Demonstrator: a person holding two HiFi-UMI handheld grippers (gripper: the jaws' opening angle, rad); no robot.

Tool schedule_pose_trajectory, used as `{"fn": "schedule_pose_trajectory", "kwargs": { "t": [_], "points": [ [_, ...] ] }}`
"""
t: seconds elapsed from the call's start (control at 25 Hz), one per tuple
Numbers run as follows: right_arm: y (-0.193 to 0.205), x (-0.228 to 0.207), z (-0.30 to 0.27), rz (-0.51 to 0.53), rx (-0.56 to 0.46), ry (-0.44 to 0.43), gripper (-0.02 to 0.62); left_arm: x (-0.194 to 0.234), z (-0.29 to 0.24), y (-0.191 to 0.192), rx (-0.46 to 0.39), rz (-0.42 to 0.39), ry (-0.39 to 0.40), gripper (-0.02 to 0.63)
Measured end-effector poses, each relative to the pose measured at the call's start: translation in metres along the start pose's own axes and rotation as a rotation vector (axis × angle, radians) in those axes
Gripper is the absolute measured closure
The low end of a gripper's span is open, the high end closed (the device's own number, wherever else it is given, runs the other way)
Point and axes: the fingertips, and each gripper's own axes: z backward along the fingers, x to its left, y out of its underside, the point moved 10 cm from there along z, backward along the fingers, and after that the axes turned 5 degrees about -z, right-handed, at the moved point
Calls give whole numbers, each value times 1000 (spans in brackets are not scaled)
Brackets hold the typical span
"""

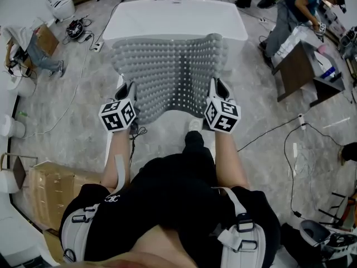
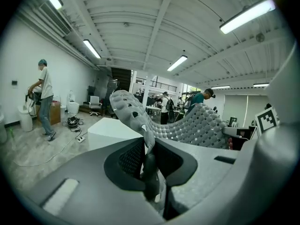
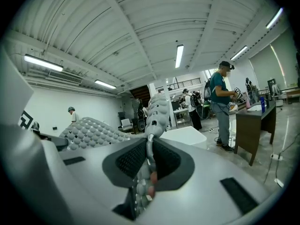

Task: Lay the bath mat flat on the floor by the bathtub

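A grey bubbled bath mat (image 1: 173, 74) with small square holes hangs spread in the air between both grippers, sagging in the middle, in front of the white bathtub (image 1: 175, 18). My left gripper (image 1: 129, 91) is shut on the mat's near left edge; in the left gripper view the mat edge (image 2: 140, 125) is pinched between the dark pads. My right gripper (image 1: 216, 88) is shut on the near right edge, and the mat (image 3: 157, 114) rises from its jaws in the right gripper view. The far edge of the mat overlaps the tub's near rim in the head view.
The grey marbled floor (image 1: 167, 135) lies below the mat. A white power strip and cables (image 1: 96, 46) lie left of the tub, a dark desk (image 1: 304, 71) with a person (image 1: 290, 10) stands to the right. Cardboard boxes (image 1: 50, 188) sit near left. More cables (image 1: 295, 149) trail on the right.
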Motion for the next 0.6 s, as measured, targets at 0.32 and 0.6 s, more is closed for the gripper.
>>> {"fn": "schedule_pose_trajectory", "kwargs": {
  "t": [0.32, 0.6],
  "points": [
    [-1, -20, -66, -9, -5, -9, 552, 10, -55, -12, -6, -32, -29, 552],
    [-18, -56, -168, 10, 0, -35, 549, 17, -163, -32, 30, -38, -53, 552]
  ]
}}
